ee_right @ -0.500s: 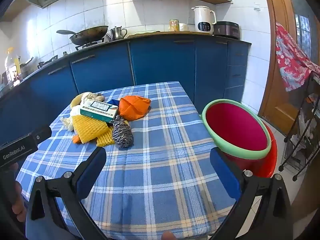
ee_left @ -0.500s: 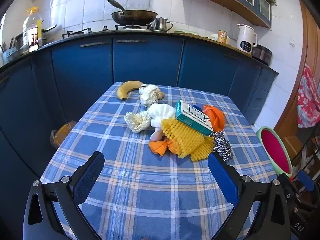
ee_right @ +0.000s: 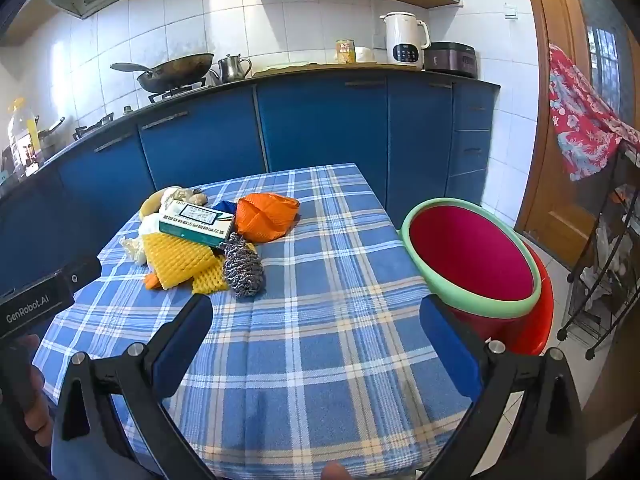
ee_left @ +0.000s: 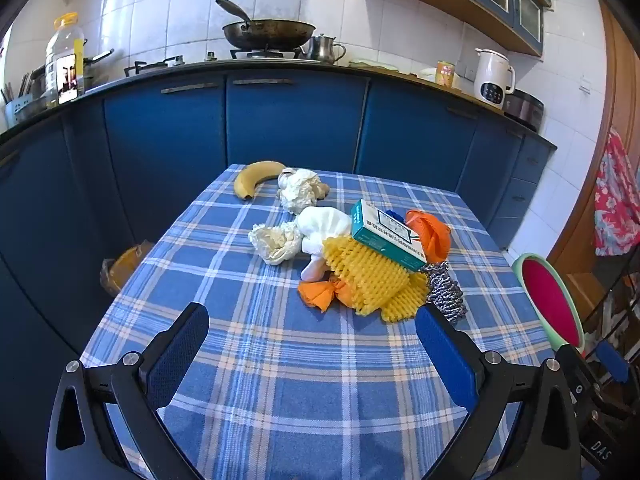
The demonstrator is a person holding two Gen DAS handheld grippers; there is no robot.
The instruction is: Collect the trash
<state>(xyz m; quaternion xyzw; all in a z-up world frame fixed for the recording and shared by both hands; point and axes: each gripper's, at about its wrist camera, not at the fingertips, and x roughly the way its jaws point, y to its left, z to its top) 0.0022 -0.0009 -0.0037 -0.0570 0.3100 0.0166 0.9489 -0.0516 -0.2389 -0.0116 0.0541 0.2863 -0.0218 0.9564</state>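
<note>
Left gripper (ee_left: 312,344), right gripper (ee_right: 316,330): both wide open, empty. Trash pile (ee_left: 360,252) mid-table; basin (ee_right: 472,258) at the edge. Risk we note: box (ee_left: 386,236) sliding off foam net (ee_left: 372,280) when grabbed.

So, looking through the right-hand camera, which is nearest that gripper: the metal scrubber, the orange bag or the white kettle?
From the open right gripper:
1. Metal scrubber, on the table just ahead, left of centre.
2. Orange bag, behind the scrubber, mid-table.
3. White kettle, far back on the counter, to the right.
</note>
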